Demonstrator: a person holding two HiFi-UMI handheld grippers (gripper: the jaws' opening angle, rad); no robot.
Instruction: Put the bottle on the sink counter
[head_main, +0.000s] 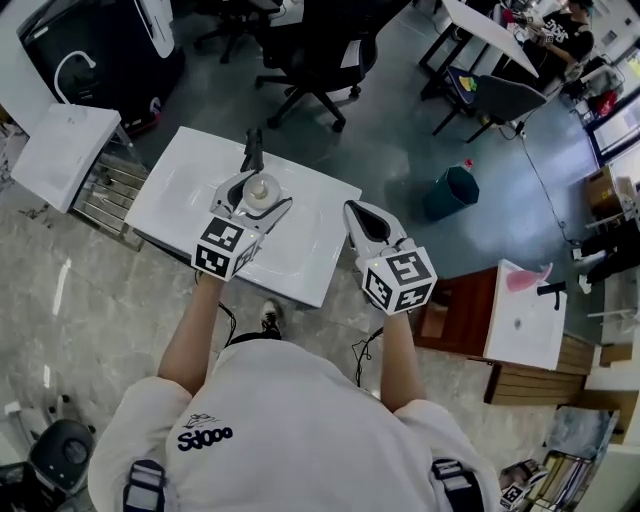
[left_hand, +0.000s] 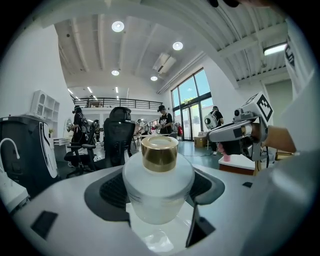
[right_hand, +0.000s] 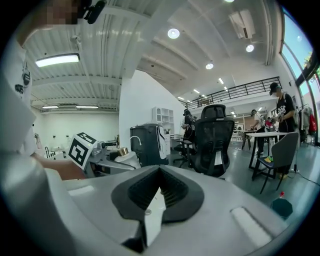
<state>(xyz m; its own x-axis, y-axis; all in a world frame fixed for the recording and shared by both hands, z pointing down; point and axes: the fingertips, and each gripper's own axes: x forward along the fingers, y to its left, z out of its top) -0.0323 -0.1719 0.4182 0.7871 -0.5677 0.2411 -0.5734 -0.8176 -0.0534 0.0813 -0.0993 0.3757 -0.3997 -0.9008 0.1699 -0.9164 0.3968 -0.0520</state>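
Our left claw (head_main: 257, 196) grips a frosted white round glass bottle with a gold cap (left_hand: 158, 182) above the white sink counter (head_main: 178, 185). Our right claw (right_hand: 153, 197), beside it, is closed and empty.

In the head view the left tongs (head_main: 265, 192) cover the bottle (head_main: 260, 188) from the shoulder down. Only its cap and upper shoulder show, so contact between its base and the sink bench (head_main: 180, 185) cannot be determined. Directly behind the bottle, the foot of the dark faucet (head_main: 253, 150) is concealed. Nearer than the bottle, the person (head_main: 290, 430) is cut off by the lower edge. In the right gripper view the bottle (right_hand: 120, 151) is too small to resolve beyond its gold cap.
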